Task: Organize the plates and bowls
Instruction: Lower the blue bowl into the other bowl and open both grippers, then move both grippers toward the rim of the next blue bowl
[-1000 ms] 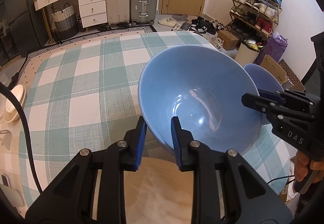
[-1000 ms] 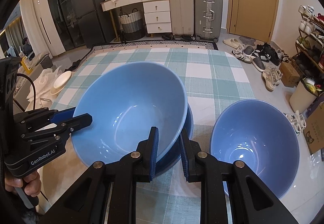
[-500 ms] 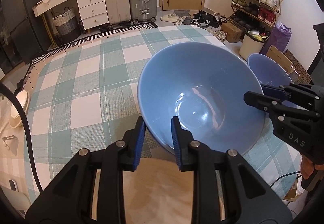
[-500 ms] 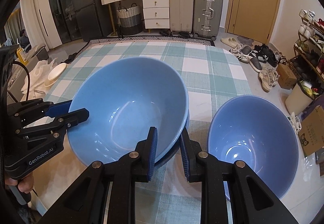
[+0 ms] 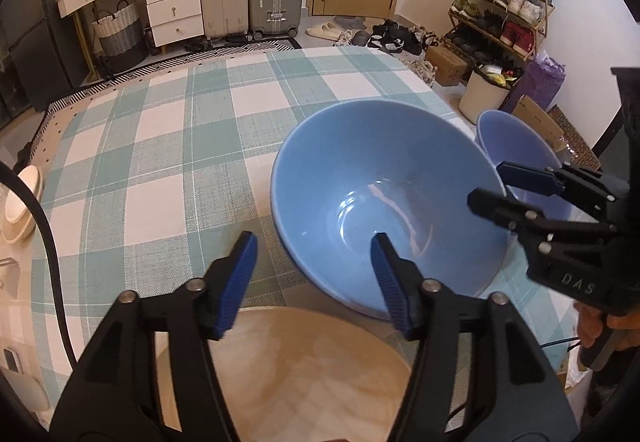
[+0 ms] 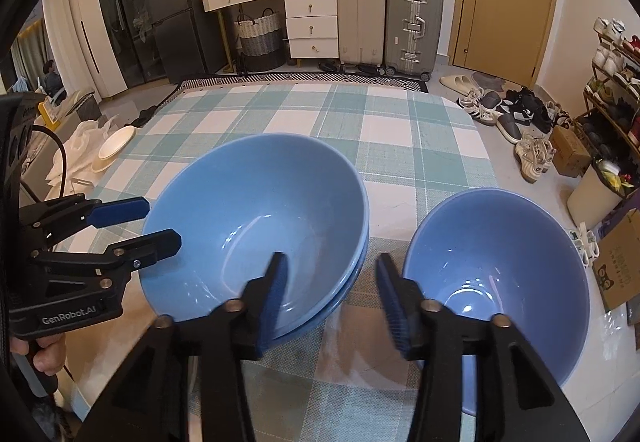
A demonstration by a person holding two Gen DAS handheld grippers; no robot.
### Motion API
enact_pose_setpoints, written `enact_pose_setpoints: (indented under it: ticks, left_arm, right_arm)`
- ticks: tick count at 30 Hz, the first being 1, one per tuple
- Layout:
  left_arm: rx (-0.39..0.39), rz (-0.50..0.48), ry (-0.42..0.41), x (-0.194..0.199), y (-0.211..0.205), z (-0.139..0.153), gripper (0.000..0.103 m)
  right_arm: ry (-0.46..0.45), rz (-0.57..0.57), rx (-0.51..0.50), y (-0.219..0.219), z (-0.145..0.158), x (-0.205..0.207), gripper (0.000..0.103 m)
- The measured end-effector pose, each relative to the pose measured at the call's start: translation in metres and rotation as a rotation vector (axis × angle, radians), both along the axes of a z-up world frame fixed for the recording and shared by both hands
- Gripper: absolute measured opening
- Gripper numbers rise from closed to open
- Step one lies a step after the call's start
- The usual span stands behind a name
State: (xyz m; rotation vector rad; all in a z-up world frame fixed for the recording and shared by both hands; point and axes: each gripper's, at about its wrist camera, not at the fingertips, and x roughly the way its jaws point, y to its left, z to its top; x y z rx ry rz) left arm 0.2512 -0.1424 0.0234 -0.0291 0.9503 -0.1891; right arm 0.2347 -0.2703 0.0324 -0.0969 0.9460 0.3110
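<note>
The left gripper (image 5: 314,276) is seen with its blue-padded fingers spread wide apart and nothing held between them, the near rim of the large light-blue ceramic bowl (image 5: 384,198) lying in the gap. The right gripper (image 6: 332,292) is likewise spread wide and empty, at that bowl's right rim. This bowl is nested in a second blue bowl (image 6: 356,266) on the table (image 6: 400,138) covered by a teal-and-white checked cloth, with a third, separate blue bowl (image 6: 496,266) standing just beside it.
</note>
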Motion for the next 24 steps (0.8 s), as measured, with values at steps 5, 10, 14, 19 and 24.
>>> enact_pose_setpoints:
  ticks: [5, 10, 14, 19, 24]
  left_arm:
    - [-0.044, -0.009, -0.021, -0.002, 0.002, 0.012, 0.074]
    - [-0.032, -0.027, -0.032, -0.009, -0.009, 0.026, 0.078]
    - [-0.047, -0.049, -0.052, -0.013, -0.021, 0.037, 0.081]
    - [-0.085, -0.083, -0.052, -0.014, -0.041, 0.046, 0.101]
    - [-0.09, -0.12, -0.064, -0.014, -0.065, 0.051, 0.101]
  right_arm:
    - [-0.002, 0.004, 0.023, -0.006, 0.002, -0.002, 0.067]
    - [-0.035, -0.016, 0.059, -0.023, 0.019, -0.007, 0.086]
    - [-0.077, -0.04, 0.072, -0.04, 0.035, -0.012, 0.098]
    - [-0.122, -0.072, 0.086, -0.066, 0.058, -0.019, 0.102]
    - [-0.145, -0.103, 0.082, -0.092, 0.073, -0.026, 0.102]
